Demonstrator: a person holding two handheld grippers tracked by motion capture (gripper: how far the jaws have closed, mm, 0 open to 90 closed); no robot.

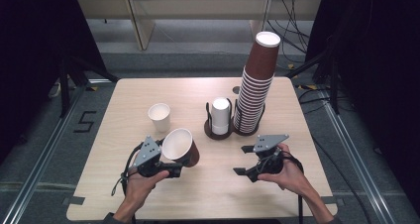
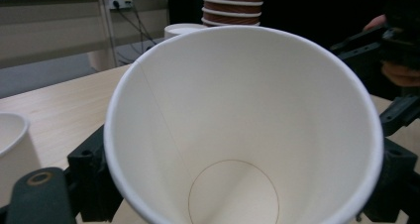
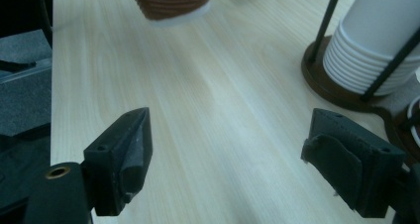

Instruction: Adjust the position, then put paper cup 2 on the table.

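My left gripper [image 1: 171,159] is shut on a brown paper cup [image 1: 181,147] with a white inside, held tilted above the table's front left. In the left gripper view the cup [image 2: 242,120] has its mouth toward the camera, with a black finger [image 2: 91,179] at each side. My right gripper [image 1: 242,160] is open over the front right of the table, and nothing lies between its fingers [image 3: 124,157]. In the right gripper view the brown cup's base [image 3: 171,1] hangs at the top.
A white cup [image 1: 159,116] stands upright behind the left gripper. A wire holder [image 1: 218,132] carries a stack of upturned white cups [image 1: 221,114]. Beside it rises a tall leaning stack of brown cups [image 1: 255,85]. The wooden table [image 1: 148,194] ends near my hands.
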